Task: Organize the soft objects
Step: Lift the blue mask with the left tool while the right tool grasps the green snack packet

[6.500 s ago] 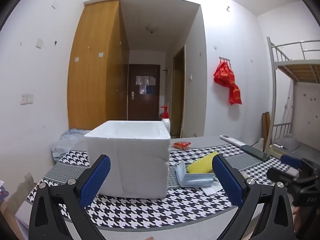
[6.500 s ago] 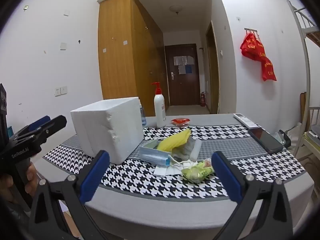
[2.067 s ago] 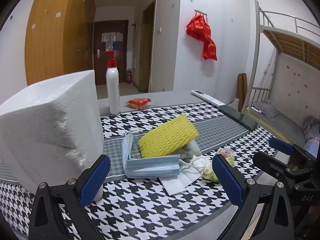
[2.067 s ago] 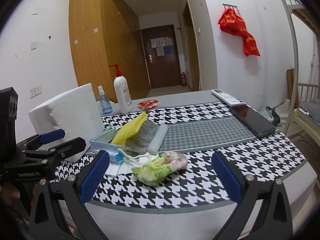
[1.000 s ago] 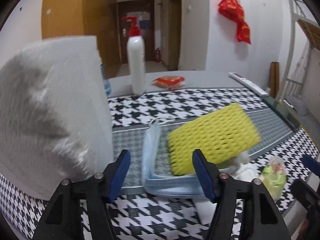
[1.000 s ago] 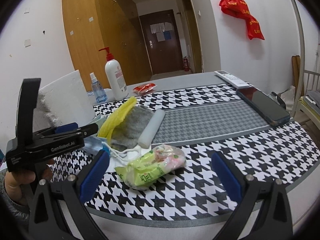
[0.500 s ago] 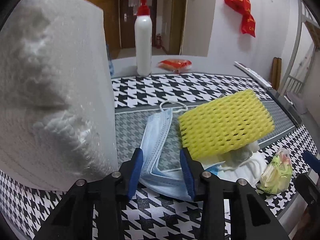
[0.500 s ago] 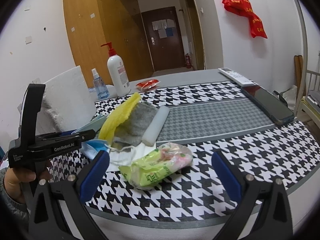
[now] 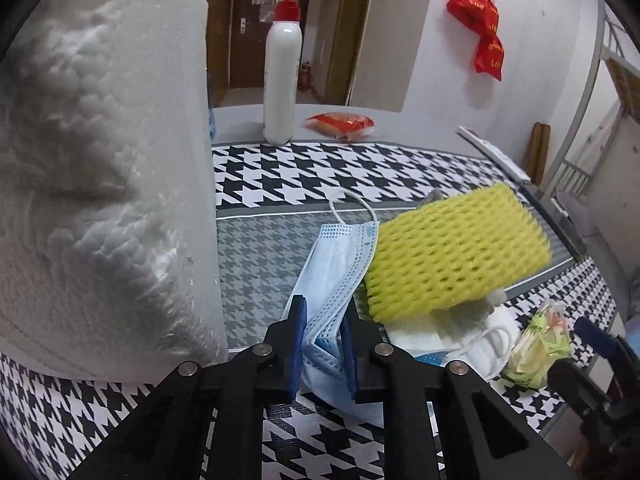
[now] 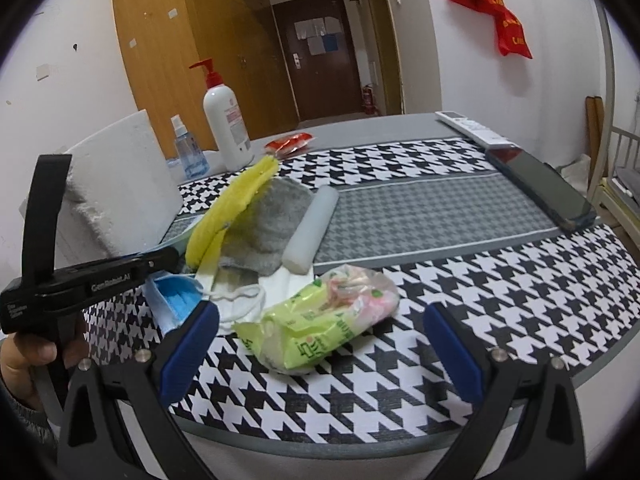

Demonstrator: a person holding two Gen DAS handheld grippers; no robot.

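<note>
A stack of blue face masks (image 9: 340,256) lies on the houndstooth table mat (image 9: 280,176), beside a white foam box (image 9: 100,168). My left gripper (image 9: 323,308) has its jaws closing, with the near edge of the stack pinched between the blue pads. A yellow foam net (image 9: 456,248) leans over a grey cloth (image 10: 276,216) and a white mask (image 10: 240,300). The right gripper (image 10: 322,314) stands wide open and low, just before a green wipes pack (image 10: 320,344), touching nothing. In the right wrist view the left gripper (image 10: 168,258) reaches in from the left.
A white foam roll (image 10: 312,228) lies by the grey cloth. At the back stand a pump bottle (image 9: 282,68), a small spray bottle (image 10: 186,152) and a red packet (image 9: 340,123). A remote (image 10: 472,126) and a dark phone (image 10: 540,188) lie at the right.
The left gripper came forward and down to the blue masks and its jaws narrowed from wide apart to pinching them. The right gripper stayed open and barely moved.
</note>
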